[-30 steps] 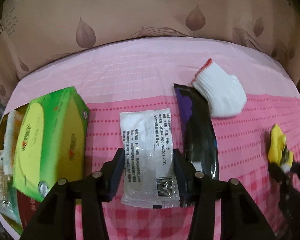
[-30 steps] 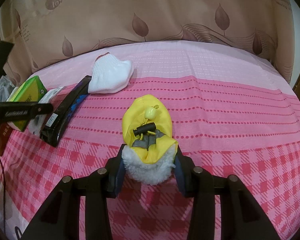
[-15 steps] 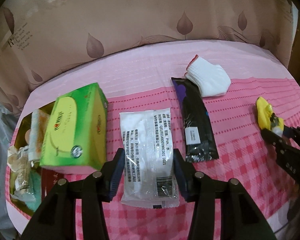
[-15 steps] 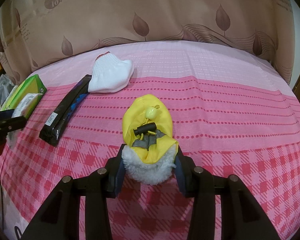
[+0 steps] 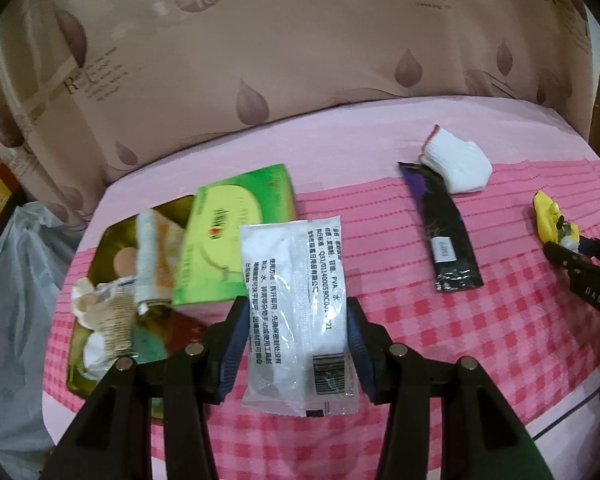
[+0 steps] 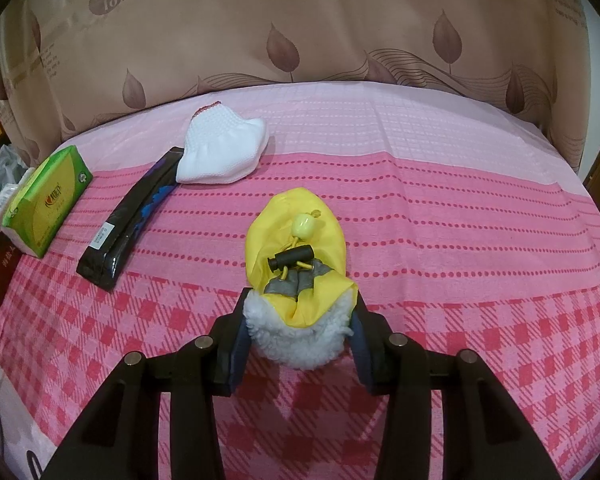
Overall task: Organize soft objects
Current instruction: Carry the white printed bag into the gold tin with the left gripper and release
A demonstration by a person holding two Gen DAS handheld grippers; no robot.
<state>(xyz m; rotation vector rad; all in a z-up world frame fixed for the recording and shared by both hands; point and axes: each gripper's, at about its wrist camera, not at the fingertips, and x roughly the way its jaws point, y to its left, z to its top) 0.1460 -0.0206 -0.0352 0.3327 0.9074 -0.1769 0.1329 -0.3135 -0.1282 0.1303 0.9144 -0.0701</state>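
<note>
My left gripper (image 5: 296, 344) is shut on a clear plastic packet of white material (image 5: 296, 280) with printed text and a barcode, held above the pink bedspread. My right gripper (image 6: 298, 340) is shut on the white fleece end of a yellow drawstring pouch (image 6: 296, 240) that lies on the bedspread. The left wrist view shows the same pouch (image 5: 548, 220) and the right gripper (image 5: 580, 264) at the far right. A white knit glove (image 6: 220, 152) lies at the back, overlapping the end of a long black packet (image 6: 128, 216).
A green tissue pack (image 5: 236, 236) lies beside a gold tray (image 5: 112, 236) holding several wrapped items at the bed's left end. A plastic bag (image 5: 16, 280) hangs past that edge. A leaf-print headboard (image 6: 300, 40) stands behind. The bed's front edge is near.
My left gripper has risen and pulled back with the packet in it, bringing the tray, the green pack and the headboard further into view. The right gripper and pouch have stayed put.
</note>
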